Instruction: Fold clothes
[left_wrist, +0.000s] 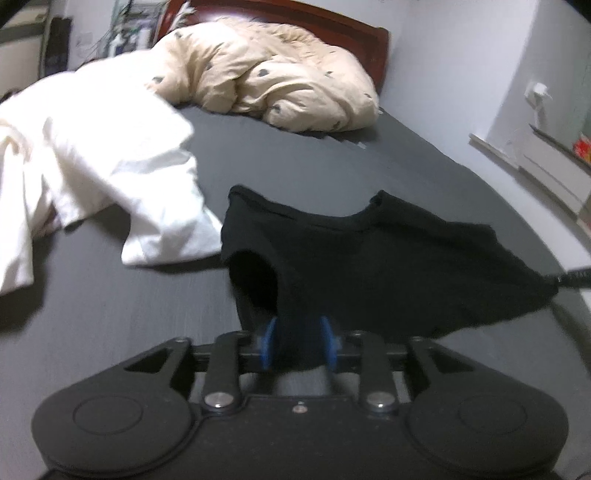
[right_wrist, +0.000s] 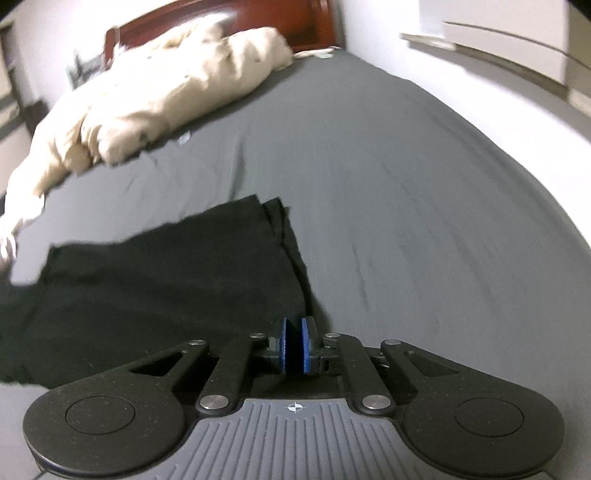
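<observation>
A black garment (left_wrist: 369, 266) hangs spread above the dark grey bed sheet (left_wrist: 332, 162), with an armhole gaping on its left side. My left gripper (left_wrist: 298, 347) is shut on a bunched fold of its near edge, and the black cloth fills the gap between the blue pads (left_wrist: 267, 347). In the right wrist view the same black garment (right_wrist: 166, 288) stretches off to the left. My right gripper (right_wrist: 295, 345) is shut on its corner, with dark cloth in the narrow slit between the blue pads (right_wrist: 283, 343).
A white garment (left_wrist: 92, 166) lies crumpled at the left of the bed. A beige spotted duvet (left_wrist: 266, 74) is heaped at the dark red headboard (left_wrist: 332, 26). White walls and a ledge (left_wrist: 535, 162) run along the bed's right side.
</observation>
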